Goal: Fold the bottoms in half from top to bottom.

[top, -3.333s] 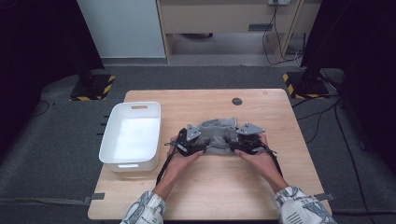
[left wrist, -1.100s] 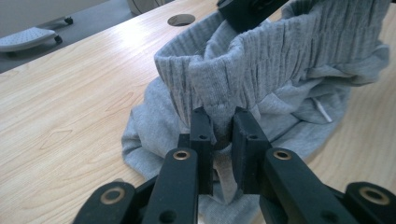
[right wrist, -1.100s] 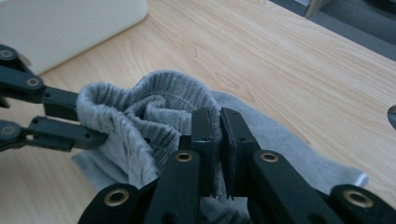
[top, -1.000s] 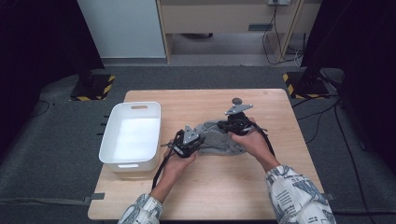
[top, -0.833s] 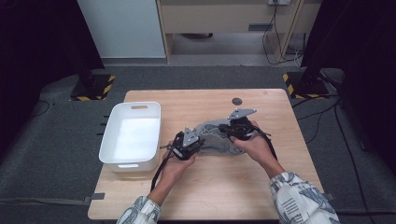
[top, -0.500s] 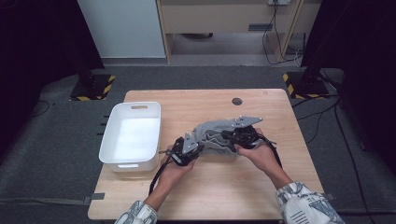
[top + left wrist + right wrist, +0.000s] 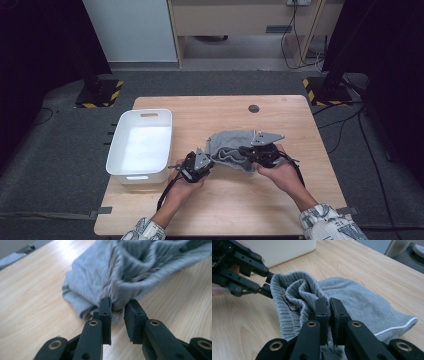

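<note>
A grey garment point(image 7: 231, 144) with a ribbed waistband lies bunched in the middle of the wooden table point(image 7: 240, 200). My left gripper point(image 7: 209, 161) is at its left edge. In the left gripper view a bunch of the grey cloth point(image 7: 100, 277) sits pinched between the tips of the left gripper point(image 7: 118, 306), whose jaws have just been opening a little. My right gripper point(image 7: 245, 150) is shut on a fold of the waistband. In the right gripper view its jaws point(image 7: 329, 302) stand almost together with the cloth point(image 7: 362, 302) between them, and the left gripper point(image 7: 268, 286) holds the waistband's far end.
A white plastic bin point(image 7: 116, 145) stands empty at the table's left, close to my left hand. A small dark round disc point(image 7: 254, 108) lies near the far edge. Bare wood spreads in front of the garment and to its right.
My right gripper has come back from the far side toward the person, drawing the garment's far part over itself. The left gripper has shifted slightly, still at the cloth's left edge.
</note>
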Available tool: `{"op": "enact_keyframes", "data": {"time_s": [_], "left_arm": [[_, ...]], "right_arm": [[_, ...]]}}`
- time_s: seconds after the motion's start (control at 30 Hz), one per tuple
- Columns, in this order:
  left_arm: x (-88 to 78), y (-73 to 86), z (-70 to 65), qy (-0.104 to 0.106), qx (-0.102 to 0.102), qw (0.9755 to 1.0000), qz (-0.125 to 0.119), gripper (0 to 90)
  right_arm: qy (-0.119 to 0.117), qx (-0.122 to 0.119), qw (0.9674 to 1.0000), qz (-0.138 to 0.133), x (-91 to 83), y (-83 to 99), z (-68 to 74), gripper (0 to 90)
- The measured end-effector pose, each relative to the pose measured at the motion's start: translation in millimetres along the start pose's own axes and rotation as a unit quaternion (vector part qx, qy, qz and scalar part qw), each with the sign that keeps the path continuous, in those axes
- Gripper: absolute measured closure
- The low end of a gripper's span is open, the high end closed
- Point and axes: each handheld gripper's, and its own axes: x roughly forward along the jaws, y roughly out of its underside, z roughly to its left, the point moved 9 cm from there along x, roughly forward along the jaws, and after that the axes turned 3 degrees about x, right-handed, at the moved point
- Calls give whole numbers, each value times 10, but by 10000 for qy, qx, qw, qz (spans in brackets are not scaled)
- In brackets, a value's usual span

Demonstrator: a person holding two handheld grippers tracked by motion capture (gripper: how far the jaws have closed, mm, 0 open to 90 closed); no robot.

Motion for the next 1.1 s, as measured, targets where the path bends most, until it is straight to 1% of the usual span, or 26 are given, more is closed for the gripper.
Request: {"op": "enact_keyframes", "data": {"time_s": [0.13,0.2,0.3,0.37,0.5,0.67,0.8,1.03,1.1], "left_arm": [[-41,25,18,-41,-61,10000,11,741],[-77,34,40,-65,-118,9999,-12,740],[-128,43,83,-136,-240,9996,-66,729],[-137,46,92,-172,-263,9995,-82,724],[-127,41,79,-192,-201,9996,-76,717],[-110,47,61,-224,-115,9997,-38,701],[-106,53,71,-260,-155,9995,-28,683],[-94,68,78,-285,-109,9995,21,674],[-93,69,78,-292,-101,9995,25,672]], "right_arm": [[27,9,10000,-40,-43,76,29,854],[57,-5,10000,-6,-56,128,38,853],[37,-15,10000,-7,-84,198,69,852],[36,-43,10000,20,-94,255,95,851],[8,-105,9999,68,-118,384,166,839],[-12,-234,9995,202,-131,546,261,836],[-57,-262,9992,283,-117,632,305,839],[-140,-305,9979,546,-38,807,385,848],[-155,-308,9978,570,-22,833,403,850]]}}
